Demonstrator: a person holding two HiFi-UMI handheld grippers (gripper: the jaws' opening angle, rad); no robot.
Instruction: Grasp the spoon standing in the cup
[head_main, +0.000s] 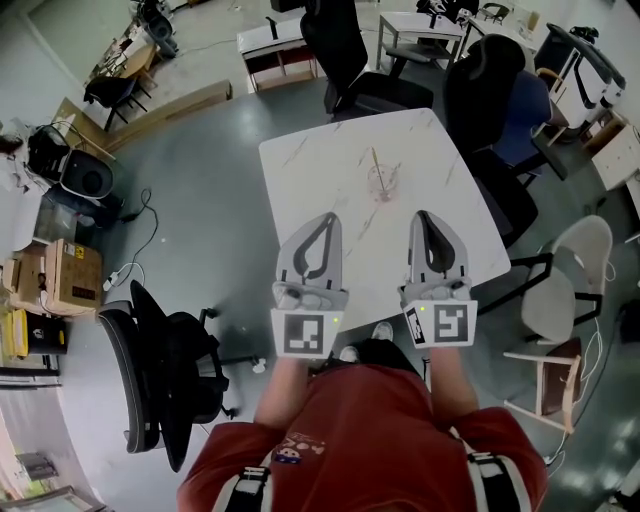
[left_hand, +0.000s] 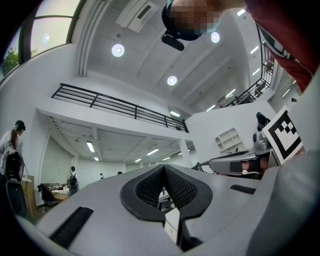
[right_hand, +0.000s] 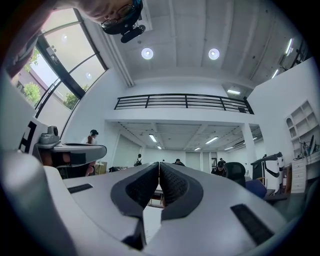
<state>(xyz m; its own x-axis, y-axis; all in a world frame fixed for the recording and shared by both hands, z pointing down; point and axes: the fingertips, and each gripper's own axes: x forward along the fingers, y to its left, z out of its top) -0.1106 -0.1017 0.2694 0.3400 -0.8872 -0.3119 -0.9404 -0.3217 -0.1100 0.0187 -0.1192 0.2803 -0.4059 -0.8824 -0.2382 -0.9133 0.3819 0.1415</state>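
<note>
A clear cup (head_main: 383, 184) stands near the middle of the white marble-look table (head_main: 300, 170), with a thin spoon (head_main: 376, 162) leaning in it, handle toward the far side. My left gripper (head_main: 329, 216) and right gripper (head_main: 423, 214) hover side by side over the table's near edge, short of the cup. Both are shut with nothing between their jaws. In the left gripper view the left gripper (left_hand: 163, 167) tilts upward at the ceiling, as does the right gripper (right_hand: 159, 163) in the right gripper view. Neither view shows the cup.
Office chairs ring the table: a black one (head_main: 345, 60) at the far side, a blue one (head_main: 515, 110) at the far right, a white one (head_main: 570, 270) at the right, a black one (head_main: 160, 370) at the near left. Cardboard boxes (head_main: 60, 275) sit at the left.
</note>
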